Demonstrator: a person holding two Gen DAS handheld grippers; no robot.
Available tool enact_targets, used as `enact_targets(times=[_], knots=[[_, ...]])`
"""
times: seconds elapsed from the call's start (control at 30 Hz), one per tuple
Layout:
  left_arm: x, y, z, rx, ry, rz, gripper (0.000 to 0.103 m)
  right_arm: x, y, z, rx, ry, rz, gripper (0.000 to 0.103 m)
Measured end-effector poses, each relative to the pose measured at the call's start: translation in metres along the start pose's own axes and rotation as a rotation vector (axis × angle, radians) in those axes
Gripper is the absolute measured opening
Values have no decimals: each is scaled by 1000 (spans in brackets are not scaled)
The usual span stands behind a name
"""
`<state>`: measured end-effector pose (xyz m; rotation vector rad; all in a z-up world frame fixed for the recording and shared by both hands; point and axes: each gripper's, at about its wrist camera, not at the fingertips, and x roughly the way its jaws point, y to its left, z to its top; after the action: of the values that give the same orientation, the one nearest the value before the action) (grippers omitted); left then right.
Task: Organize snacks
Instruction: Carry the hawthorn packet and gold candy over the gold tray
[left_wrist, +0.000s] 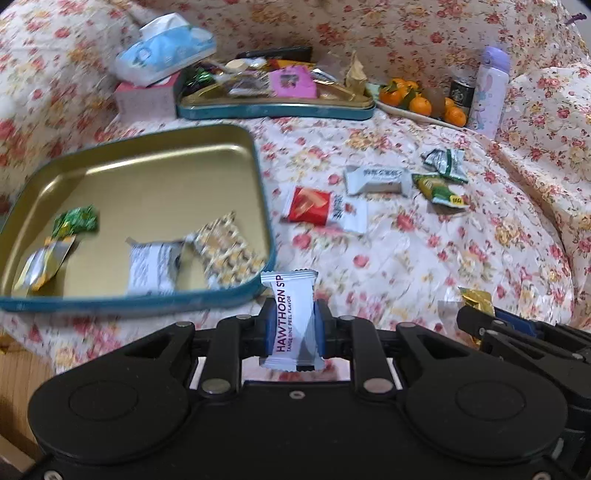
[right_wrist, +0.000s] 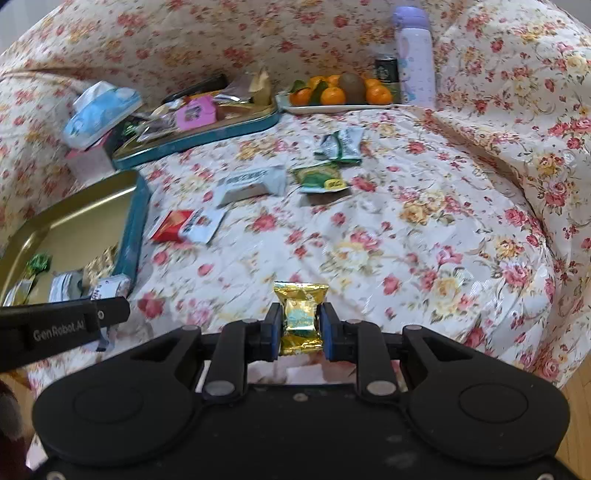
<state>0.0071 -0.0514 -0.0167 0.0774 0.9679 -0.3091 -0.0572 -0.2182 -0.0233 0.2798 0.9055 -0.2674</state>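
Tin tray (left_wrist: 155, 299) on the far left, gold inside, four wrapped snacks already lying in it. Just past its near corner, the left gripper (left_wrist: 293, 325) pinches a white hawthorn candy (left_wrist: 290, 317) upright between its blue pads. Middle of the floral cloth (left_wrist: 424, 258): a red-and-white packet (left_wrist: 321, 208) and more loose sweets. Over on the right, the right gripper (right_wrist: 298, 326) is clamped on a gold-wrapped candy (right_wrist: 300, 317), above the cloth.

Left wrist view low over the near bed edge, angled down toward the gold tin (left_wrist: 166, 177) at left, right wrist view just beside it, both sharing the far fruit plate (right_wrist: 332, 108)
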Motion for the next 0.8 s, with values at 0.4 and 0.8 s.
enact_targets(times=[0.4, 0.8], knots=[[-19, 33, -36, -54, 4, 72, 28, -18, 23, -26, -88, 26, 71, 24], [-44, 86, -61, -145, -28, 138, 28, -38, 53, -42, -175, 31, 235, 24]])
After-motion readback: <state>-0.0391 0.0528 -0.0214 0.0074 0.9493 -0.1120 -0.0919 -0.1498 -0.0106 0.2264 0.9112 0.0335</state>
